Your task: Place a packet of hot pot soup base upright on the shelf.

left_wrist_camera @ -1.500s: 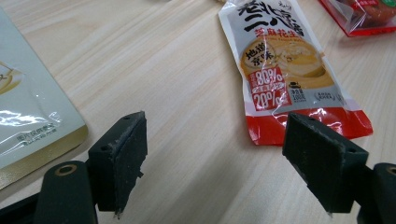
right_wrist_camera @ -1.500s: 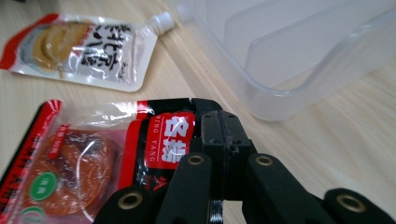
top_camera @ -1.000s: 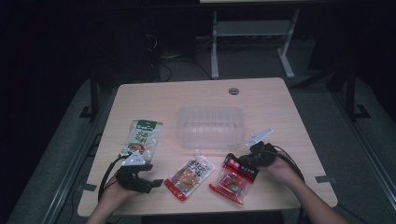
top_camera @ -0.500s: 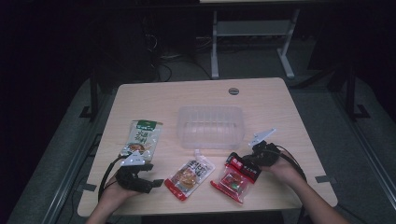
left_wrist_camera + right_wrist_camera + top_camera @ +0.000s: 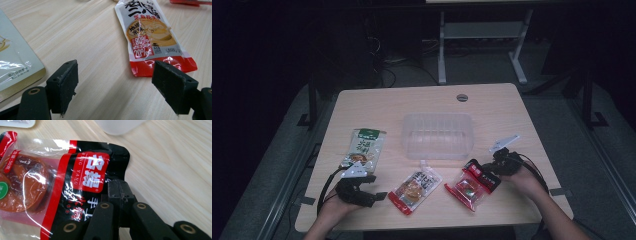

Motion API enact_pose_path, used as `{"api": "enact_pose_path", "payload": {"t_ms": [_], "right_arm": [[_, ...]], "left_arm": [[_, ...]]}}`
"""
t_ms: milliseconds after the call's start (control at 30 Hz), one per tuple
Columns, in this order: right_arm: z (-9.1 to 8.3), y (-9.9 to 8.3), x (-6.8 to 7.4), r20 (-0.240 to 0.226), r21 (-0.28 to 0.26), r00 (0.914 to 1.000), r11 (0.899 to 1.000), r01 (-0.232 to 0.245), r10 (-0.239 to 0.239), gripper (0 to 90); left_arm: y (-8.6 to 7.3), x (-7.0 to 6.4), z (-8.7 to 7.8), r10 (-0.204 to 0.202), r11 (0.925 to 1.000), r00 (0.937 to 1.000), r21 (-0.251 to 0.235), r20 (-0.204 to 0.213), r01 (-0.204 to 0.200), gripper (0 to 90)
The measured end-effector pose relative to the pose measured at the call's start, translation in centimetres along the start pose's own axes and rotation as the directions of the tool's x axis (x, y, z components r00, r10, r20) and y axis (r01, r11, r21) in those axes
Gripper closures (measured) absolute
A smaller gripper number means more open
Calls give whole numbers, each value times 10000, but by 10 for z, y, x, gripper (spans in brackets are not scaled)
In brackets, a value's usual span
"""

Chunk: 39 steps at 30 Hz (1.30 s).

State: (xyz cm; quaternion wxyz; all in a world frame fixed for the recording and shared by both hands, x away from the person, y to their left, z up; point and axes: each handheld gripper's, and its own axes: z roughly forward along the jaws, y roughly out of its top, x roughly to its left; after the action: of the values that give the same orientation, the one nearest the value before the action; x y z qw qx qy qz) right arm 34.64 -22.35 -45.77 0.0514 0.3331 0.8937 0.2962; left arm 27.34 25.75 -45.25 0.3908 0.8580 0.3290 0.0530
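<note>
The high view is dim and grainy, with the room beyond the far edge of the surface [image 5: 492,102] almost black and the pale wood the one lit area, evenly and with faint shadows. Both gripper views are bright and sharp. Glare streaks the red and black packet [image 5: 75,177] and the orange sauce packet [image 5: 150,37], and the near tool parts go slightly soft.

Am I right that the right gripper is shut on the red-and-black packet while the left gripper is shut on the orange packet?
Not quite. The left gripper is open and holds nothing; the orange packet lies ahead of its jaws, as the left gripper view shows. The right gripper is indeed shut on the red-and-black packet.
</note>
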Motion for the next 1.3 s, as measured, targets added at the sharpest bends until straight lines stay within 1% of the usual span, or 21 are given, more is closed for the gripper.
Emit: {"api": "enact_pose_path", "payload": {"t_ms": [233, 300, 333, 400, 433, 500, 533, 600, 633, 667, 700, 733, 800, 867, 900, 967, 1033, 1100, 1133, 1167, 1300], "right_arm": [[-9, -10, -9, 360, 46, 9981, 9988, -495, 493, 899], [-12, -13, -11, 487, 82, 9967, 9979, -647, 642, 899], [-14, -15, -12, 560, 99, 9967, 9982, -592, 585, 899], [-16, -18, -12, 509, 89, 9958, 9970, -764, 759, 899], [-17, -19, -12, 528, 81, 9956, 9969, -784, 779, 899], [-18, -20, -11, 444, 19, 9969, 9978, -658, 656, 899], [-20, -20, -10, 311, -55, 9969, 9974, -722, 723, 899], [-23, -18, -7, 25, -377, 9981, 9974, -609, 610, 899], [-24, -16, -4, -140, -491, 9985, 9974, -534, 527, 899], [-23, -15, -2, -273, -462, 9987, 9979, -446, 433, 899], [-22, -15, 0, -418, -485, 9986, 9982, -353, 333, 899], [-21, -14, 4, -642, -461, 9979, 9989, -123, 93, 899], [-20, -12, 11, -1110, -579, 9935, 9982, 177, -240, 899], [-19, -10, 19, -1337, -548, 9895, 9973, 484, -554, 899], [-18, -8, 23, -1527, -532, 9857, 9966, 637, -712, 899], [-15, -6, 30, -1653, -446, 9822, 9955, 834, -896, 899], [-14, -4, 31, -1810, -453, 9787, 9950, 895, -963, 899], [-12, -4, 33, -2018, -496, 9751, 9953, 832, -916, 899], [-11, -3, 34, -2027, -479, 9742, 9947, 911, -990, 899], [-10, -3, 35, -2076, -500, 9729, 9944, 932, -1016, 899], [-6, 2, 41, -2206, -530, 9685, 9929, 1064, -1156, 899]], "left_arm": [[1, -1, -1, 165, 9999, 9998, 15, -91, -165, 214], [1, -1, -1, 155, 9999, 9998, 30, -93, -155, 220], [1, -1, -1, 171, 9999, 9998, 28, -93, -171, 224], [1, -2, -1, 223, 9997, 9997, 69, -111, -222, 225], [1, -2, -1, 162, 9998, 9998, 75, -95, -161, 226], [1, -2, -1, 142, 9999, 9998, 83, -101, -141, 228], [2, -3, -1, 140, 9999, 9999, 78, -96, -140, 228], [2, -2, -1, 268, 9995, 9996, 155, -97, -267, 230], [2, -2, -1, 264, 9995, 9996, 160, -92, -262, 230], [2, -3, -1, 191, 9998, 9998, 102, -95, -190, 230], [2, -3, -1, 208, 9997, 9997, 108, -99, -206, 231], [2, -3, -1, 220, 9997, 9997, 103, -104, -219, 231], [2, -4, -1, 219, 9997, 9997, 94, -107, -218, 233], [2, -4, -1, 155, 9998, 9998, 131, -124, -153, 233], [2, -4, -1, 182, 9997, 9997, 159, -145, -180, 233], [2, -4, 0, 267, 9994, 9995, 210, -140, -264, 233], [2, -5, 0, 258, 9994, 9996, 215, -148, -255, 234], [2, -5, 1, 223, 9995, 9997, 224, -136, -220, 234], [2, -5, 1, 288, 9992, 9995, 285, -133, -284, 234], [2, -6, 1, 243, 9994, 9996, 236, -137, -239, 234], [4, -7, 2, 283, 9994, 9996, 195, -97, -281, 234]]}}
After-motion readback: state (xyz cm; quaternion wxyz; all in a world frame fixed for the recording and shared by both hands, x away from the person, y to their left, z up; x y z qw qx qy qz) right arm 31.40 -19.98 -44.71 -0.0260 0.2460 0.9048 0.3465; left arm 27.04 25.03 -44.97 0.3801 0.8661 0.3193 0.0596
